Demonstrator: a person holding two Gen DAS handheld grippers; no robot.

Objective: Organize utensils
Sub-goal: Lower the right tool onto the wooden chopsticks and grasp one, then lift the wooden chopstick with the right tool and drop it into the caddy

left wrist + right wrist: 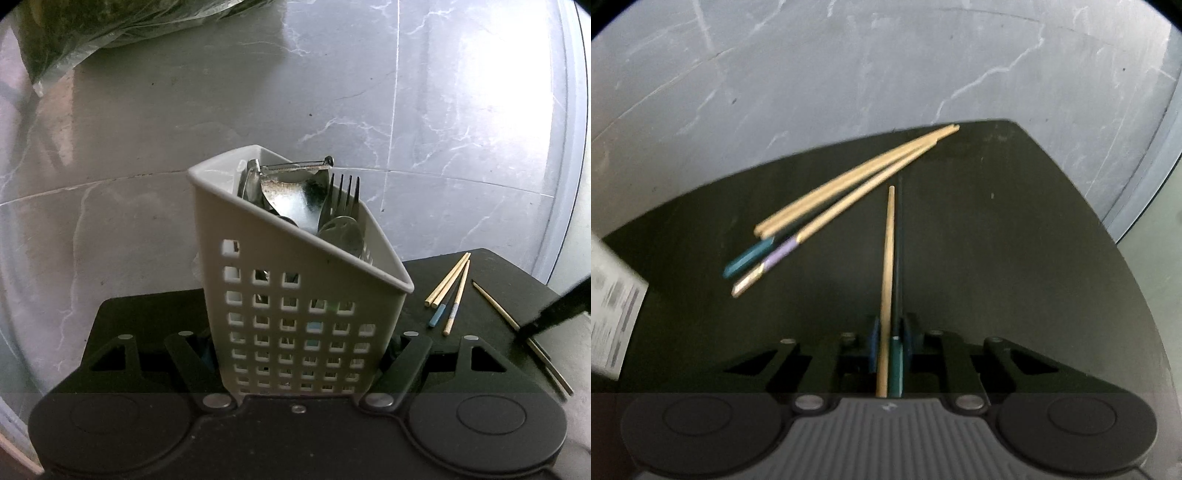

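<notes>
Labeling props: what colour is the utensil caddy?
White utensil caddy, square-hole perforated; clearest in left wrist view.

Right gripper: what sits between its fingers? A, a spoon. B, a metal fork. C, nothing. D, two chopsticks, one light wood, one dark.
D: the right gripper is closed around a light wooden chopstick and a dark chopstick beside it.

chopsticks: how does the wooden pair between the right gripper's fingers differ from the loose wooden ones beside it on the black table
The pair of wooden chopsticks sits between the right gripper fingers, pointing straight ahead; the loose wooden chopsticks lie ungripped, angled up to the right. The pair is two sticks, the loose cluster looks like four. Both include a dark teal-ended stick and rest over the black table.
</notes>
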